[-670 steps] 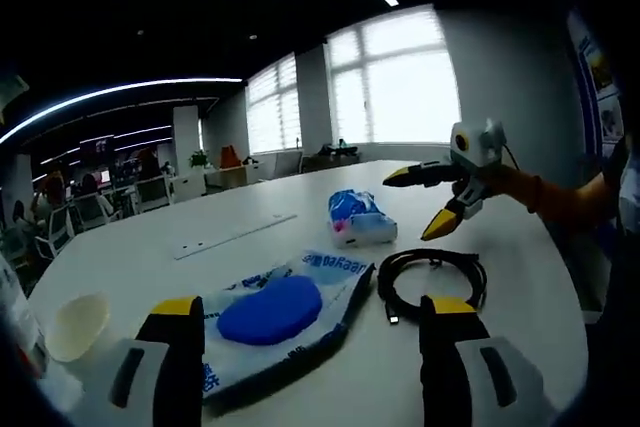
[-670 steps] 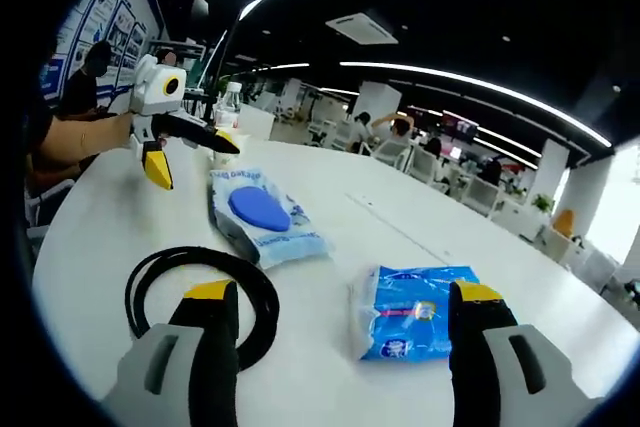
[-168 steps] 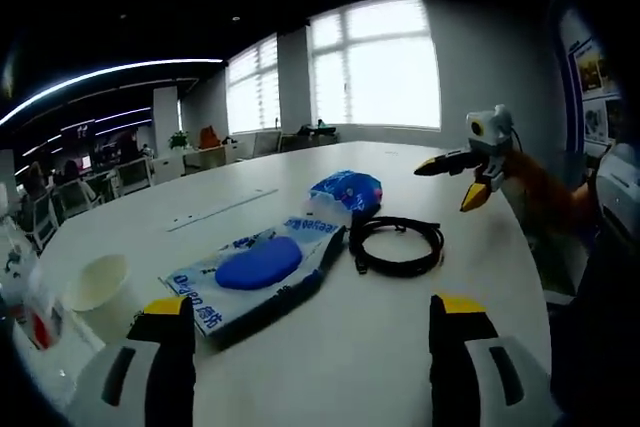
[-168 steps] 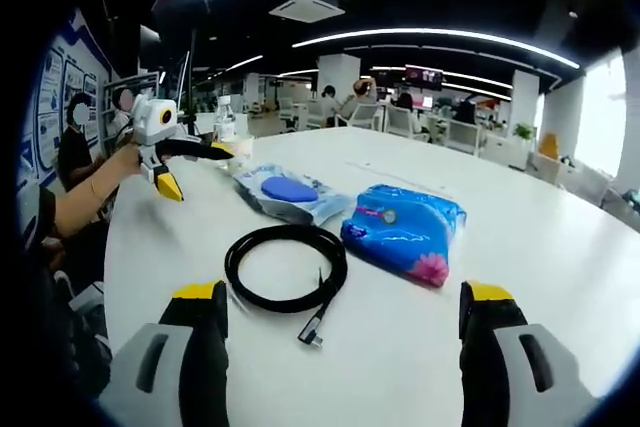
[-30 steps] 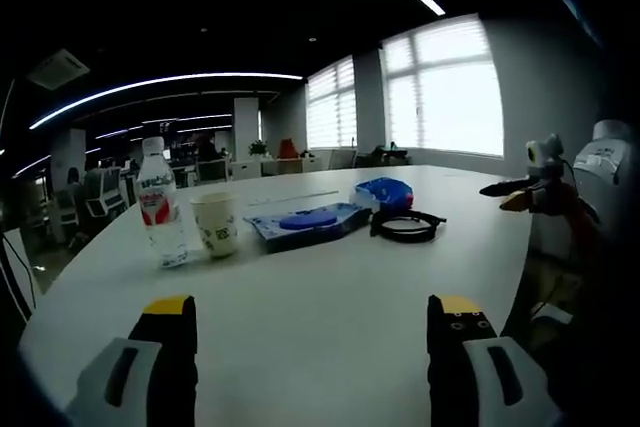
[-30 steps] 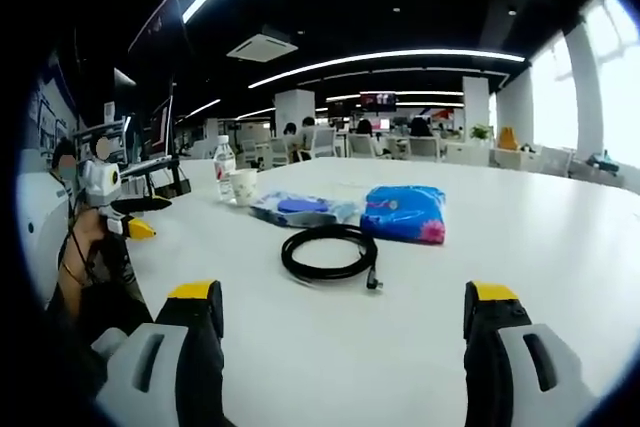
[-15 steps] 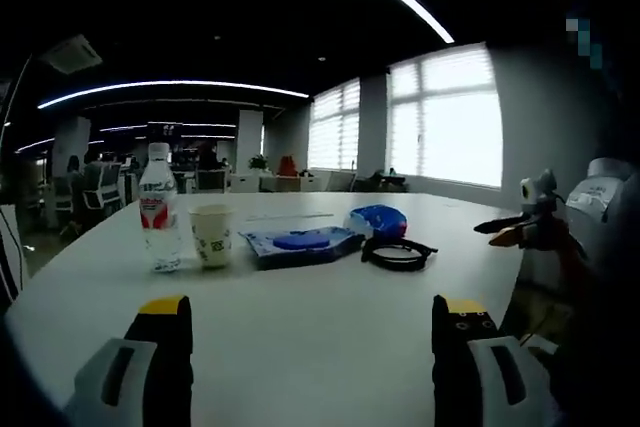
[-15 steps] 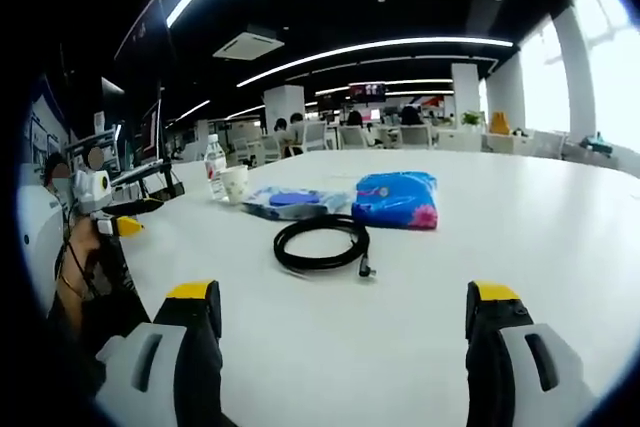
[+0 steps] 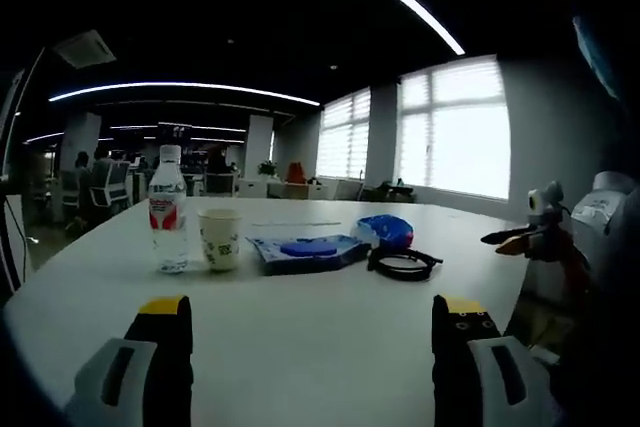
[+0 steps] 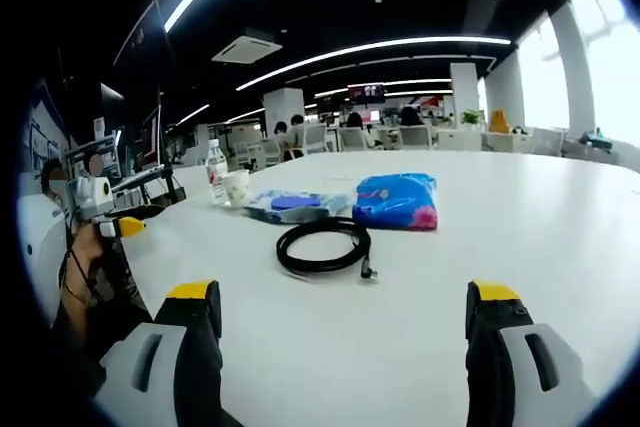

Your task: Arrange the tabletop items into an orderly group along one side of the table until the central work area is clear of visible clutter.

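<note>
Both claws, left (image 9: 300, 347) and right (image 10: 340, 332), gape empty; mid-frame, the floppy cable (image 10: 323, 245) likely wants gripping across its coil.

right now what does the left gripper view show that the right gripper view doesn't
Left gripper view: the right gripper, open, held off the table's edge, in front of big windows.

Right gripper view: the left gripper, open, off the table's edge, and a hanging screen over the far desks.

Both: the bottle, cup, pad pack, tissue pack and cable, lined up on the table.
</note>
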{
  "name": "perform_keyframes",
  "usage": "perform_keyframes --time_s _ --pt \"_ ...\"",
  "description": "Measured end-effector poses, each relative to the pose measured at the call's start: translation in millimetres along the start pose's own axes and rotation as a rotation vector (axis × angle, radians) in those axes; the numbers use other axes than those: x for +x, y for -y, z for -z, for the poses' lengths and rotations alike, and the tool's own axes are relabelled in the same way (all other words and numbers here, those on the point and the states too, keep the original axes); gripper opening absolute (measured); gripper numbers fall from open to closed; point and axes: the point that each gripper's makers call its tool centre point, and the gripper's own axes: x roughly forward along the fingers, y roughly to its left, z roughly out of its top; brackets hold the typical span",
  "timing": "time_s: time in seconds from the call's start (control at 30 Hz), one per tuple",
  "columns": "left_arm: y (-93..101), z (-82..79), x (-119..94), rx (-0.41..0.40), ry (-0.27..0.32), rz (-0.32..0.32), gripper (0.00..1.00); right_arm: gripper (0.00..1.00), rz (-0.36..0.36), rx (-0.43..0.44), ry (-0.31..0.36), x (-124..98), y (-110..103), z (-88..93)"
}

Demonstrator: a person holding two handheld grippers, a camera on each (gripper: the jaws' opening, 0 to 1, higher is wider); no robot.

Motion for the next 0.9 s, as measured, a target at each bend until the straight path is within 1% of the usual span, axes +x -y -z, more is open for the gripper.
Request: perform_keyframes --time_s 0.17,0.47,0.7,0.83,0.9 --pt "0.1 0.9 1.1 0.016 -0.004 -0.004 1.0 0.98 0.004 -0.013 -0.001 0.7 0.0 -0.7" --pt "-1.1 2.7 -0.9 0.015 -0.007 -0.015 1.0 0.97 -0.004 -0.029 -0.011 1.6 -3.1 0.5" --pt "2.5 4.3 1.2 0.014 -0.006 -0.001 1.0 0.96 -0.003 -0.048 -0.018 -2.3 -5.1 -1.4" --pt "2.9 5.2 3.8 0.016 -0.017 0.002 0.99 0.96 -0.008 -0.047 0.004 -5.3 -6.2 -6.3" --pt "2.4 7.0 5.2 0.019 -0.037 -0.003 0.99 0.95 -0.008 -0.046 0.01 -5.6 -5.7 -7.0"
